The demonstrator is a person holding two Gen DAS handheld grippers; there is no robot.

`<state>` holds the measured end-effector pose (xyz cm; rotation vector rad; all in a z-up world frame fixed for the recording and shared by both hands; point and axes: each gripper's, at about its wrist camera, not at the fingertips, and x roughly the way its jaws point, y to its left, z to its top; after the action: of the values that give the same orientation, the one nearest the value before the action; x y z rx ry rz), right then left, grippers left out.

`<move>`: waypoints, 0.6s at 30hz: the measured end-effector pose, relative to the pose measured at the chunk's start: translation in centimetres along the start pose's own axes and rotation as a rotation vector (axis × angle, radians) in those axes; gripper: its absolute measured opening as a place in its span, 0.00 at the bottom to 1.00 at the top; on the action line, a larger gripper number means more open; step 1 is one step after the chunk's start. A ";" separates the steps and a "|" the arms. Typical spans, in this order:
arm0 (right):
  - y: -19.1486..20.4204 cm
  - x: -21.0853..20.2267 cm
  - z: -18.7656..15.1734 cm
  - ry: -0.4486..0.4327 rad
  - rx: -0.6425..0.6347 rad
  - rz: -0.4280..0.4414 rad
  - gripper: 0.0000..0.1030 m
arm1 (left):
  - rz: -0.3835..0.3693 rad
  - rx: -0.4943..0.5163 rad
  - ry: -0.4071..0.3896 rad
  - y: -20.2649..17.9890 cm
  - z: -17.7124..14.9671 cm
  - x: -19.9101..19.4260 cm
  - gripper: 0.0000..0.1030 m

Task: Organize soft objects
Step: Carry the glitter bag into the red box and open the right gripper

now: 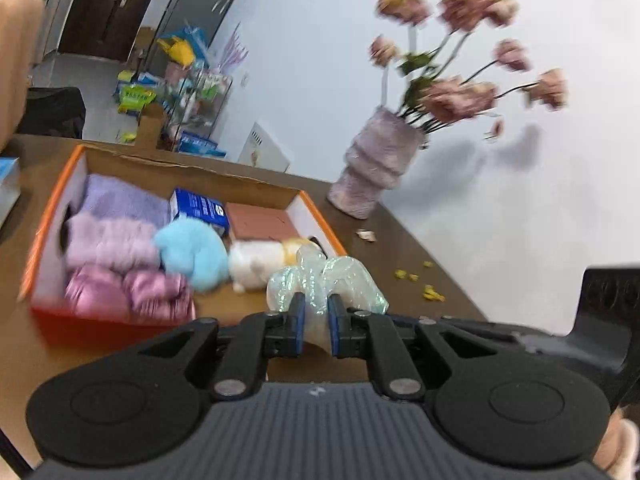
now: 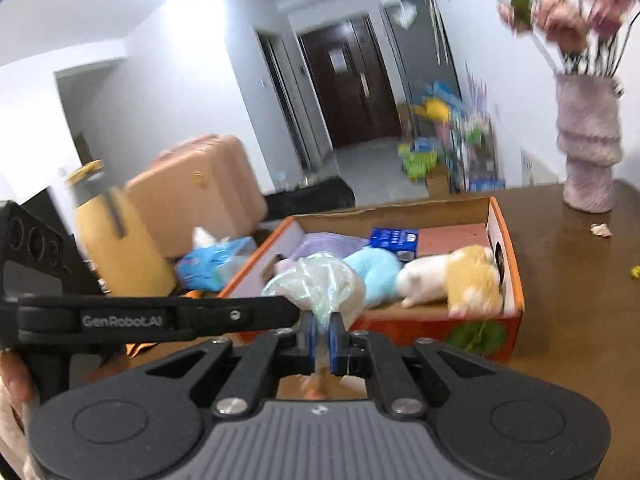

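Both grippers pinch the same item: a crumpled iridescent cellophane bundle (image 1: 326, 280), translucent with a green-blue sheen. Left gripper (image 1: 315, 320): blue pads pressed in on the bundle's lower part, film bulging above and to the right of the fingers. Right gripper (image 2: 323, 334): pads nearly together, clamped on a gathered neck of the bundle (image 2: 320, 280), the bulk puffed out above the fingertips. In the right wrist view the left gripper's arm crosses from the left edge and meets the bundle on its left side.

The bundle is held just near of the orange-rimmed cardboard box (image 1: 52, 208) on the brown table (image 1: 404, 240). Whether it touches the box front cannot be told.

Box contents, left to right: purple towel (image 1: 120, 200) at far left, pink fuzzy items (image 1: 112, 240) nearer, light blue plush (image 1: 192, 252) in the middle, white-and-yellow plush (image 2: 448, 276) at right, blue carton (image 1: 200, 208) toward the far wall.

Textured pink vase (image 1: 372, 168) with pink flowers stands far right of the box, apart from it. Yellow crumbs (image 1: 432, 292) lie on the table to the right.
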<state>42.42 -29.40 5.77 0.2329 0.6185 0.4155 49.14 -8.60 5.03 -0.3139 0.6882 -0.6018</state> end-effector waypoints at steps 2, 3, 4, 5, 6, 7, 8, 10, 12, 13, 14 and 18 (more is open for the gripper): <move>-2.3 3.2 2.7 0.072 0.051 -0.036 0.06 | 0.060 -0.053 0.048 0.9 1.4 3.6 0.12; -3.1 4.7 3.5 0.107 0.067 -0.051 0.06 | 0.079 -0.062 0.069 1.3 1.8 5.1 0.14; -4.1 6.1 4.1 0.136 0.097 -0.080 0.07 | 0.103 -0.068 0.085 1.6 2.0 6.5 0.22; -5.0 7.7 4.4 0.177 0.123 -0.105 0.07 | 0.140 -0.072 0.096 2.0 2.0 7.4 0.23; -5.6 8.9 4.5 0.216 0.144 -0.116 0.11 | 0.163 -0.059 0.098 2.2 1.8 7.9 0.24; -6.2 9.9 4.4 0.249 0.160 -0.131 0.16 | 0.167 -0.045 0.095 2.4 1.6 7.9 0.27; -6.4 10.7 4.3 0.271 0.159 -0.155 0.17 | 0.173 -0.036 0.091 2.7 1.4 7.8 0.34; -6.5 11.3 3.8 0.288 0.133 -0.169 0.19 | 0.184 -0.008 0.078 3.1 1.0 6.9 0.41; -6.3 11.1 3.7 0.290 0.108 -0.199 0.25 | 0.221 0.028 0.059 3.3 1.1 5.5 0.41; -6.0 10.6 3.7 0.281 0.096 -0.205 0.34 | 0.235 0.049 0.046 3.3 1.3 4.6 0.41; -5.7 9.7 4.0 0.259 0.088 -0.208 0.39 | 0.252 0.069 0.030 3.2 1.5 3.5 0.42; -5.0 5.7 5.2 0.181 0.059 -0.192 0.43 | 0.323 0.126 -0.027 2.4 2.3 -0.8 0.49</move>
<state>51.23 -31.76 5.30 0.1914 0.8241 0.2343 51.17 -6.10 6.00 -0.0900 0.6555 -0.3303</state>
